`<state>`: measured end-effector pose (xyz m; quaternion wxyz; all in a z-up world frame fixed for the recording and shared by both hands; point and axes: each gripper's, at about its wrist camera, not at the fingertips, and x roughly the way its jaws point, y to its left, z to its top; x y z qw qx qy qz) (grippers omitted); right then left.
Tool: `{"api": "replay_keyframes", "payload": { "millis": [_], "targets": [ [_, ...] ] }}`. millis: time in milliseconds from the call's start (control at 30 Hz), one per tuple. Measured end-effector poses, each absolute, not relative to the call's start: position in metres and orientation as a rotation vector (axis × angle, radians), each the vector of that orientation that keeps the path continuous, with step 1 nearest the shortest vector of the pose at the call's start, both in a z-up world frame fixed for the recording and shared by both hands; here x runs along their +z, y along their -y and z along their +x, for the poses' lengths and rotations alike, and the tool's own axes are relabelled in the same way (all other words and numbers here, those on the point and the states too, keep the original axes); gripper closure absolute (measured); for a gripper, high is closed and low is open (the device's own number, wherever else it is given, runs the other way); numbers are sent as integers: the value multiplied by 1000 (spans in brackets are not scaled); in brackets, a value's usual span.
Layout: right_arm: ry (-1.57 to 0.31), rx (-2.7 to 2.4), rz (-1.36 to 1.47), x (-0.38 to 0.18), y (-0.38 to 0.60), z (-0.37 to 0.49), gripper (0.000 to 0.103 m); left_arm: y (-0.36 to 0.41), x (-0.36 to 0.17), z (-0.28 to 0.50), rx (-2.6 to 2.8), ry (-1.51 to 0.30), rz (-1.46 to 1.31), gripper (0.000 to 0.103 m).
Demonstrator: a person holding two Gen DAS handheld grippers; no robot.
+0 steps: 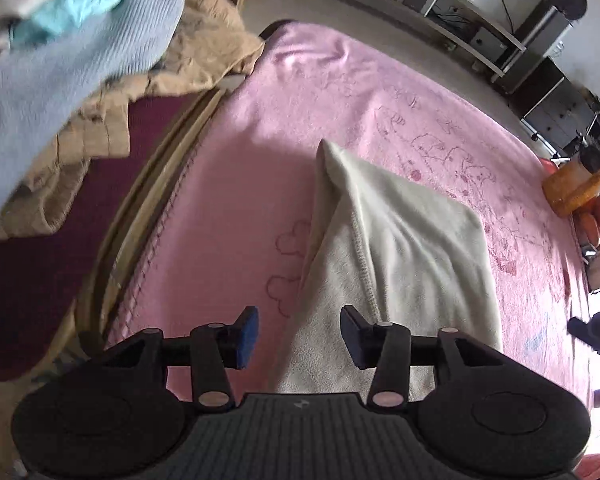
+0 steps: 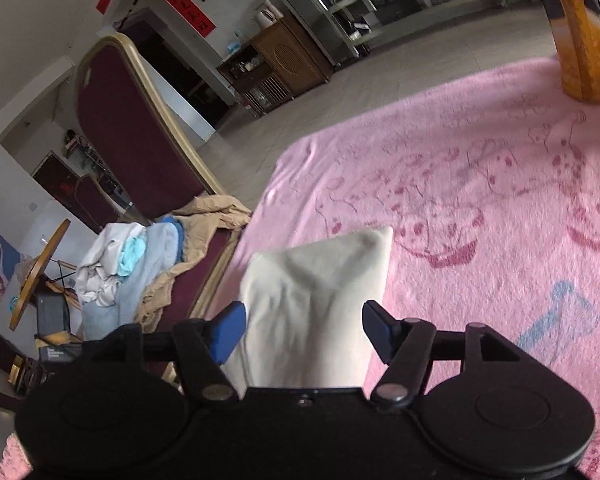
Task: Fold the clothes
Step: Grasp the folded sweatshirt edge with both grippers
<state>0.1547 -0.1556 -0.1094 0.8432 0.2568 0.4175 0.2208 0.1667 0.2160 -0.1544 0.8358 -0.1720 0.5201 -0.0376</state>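
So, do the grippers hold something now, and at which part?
Nothing is held. The left gripper and right gripper are both open above the cream cloth.

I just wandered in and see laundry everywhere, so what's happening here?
A person with a gripper in each hand is folding clothes on a pink blanket. A folded cream cloth lies there; the left gripper and right gripper are both open above it, gripping nothing. More clothes wait on a chair.

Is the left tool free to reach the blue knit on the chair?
Probably yes: left tool is open and empty, and the blue knit lies exposed on the chair beside the pink blanket.
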Motion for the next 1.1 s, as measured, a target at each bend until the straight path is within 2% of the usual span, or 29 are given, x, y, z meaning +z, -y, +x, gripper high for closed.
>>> {"api": "replay_keyframes", "payload": {
  "millis": [167, 333, 433, 467, 567, 933, 1000, 1067, 1100],
  "targets": [
    [-1003, 453, 730, -171, 163, 164, 40, -225, -163, 170, -67, -1106, -411, 54],
    [-1041, 449, 830, -196, 166, 169, 40, -227, -169, 174, -84, -1126, -450, 54],
    [-1062, 468, 875, -207, 163, 175, 46, -223, -174, 177, -128, -1136, -480, 51],
    [-1070, 475, 876, -210, 160, 178, 53, -222, -176, 179, -133, -1145, -480, 51],
    [-1099, 492, 861, -214, 150, 184, 54, -219, -179, 182, -143, -1155, -490, 48],
    [-1128, 506, 928, -219, 146, 187, 49, -211, -179, 191, -141, -1178, -402, 34],
    [-1118, 518, 953, -221, 145, 188, 40, -206, -179, 196, -189, -1190, -399, 33],
    [-1107, 528, 975, -222, 145, 189, 37, -201, -181, 195, -240, -1195, -412, 32],
    [-1098, 528, 975, -222, 143, 189, 37, -197, -179, 193, -244, -1186, -388, 35]
  ]
}}
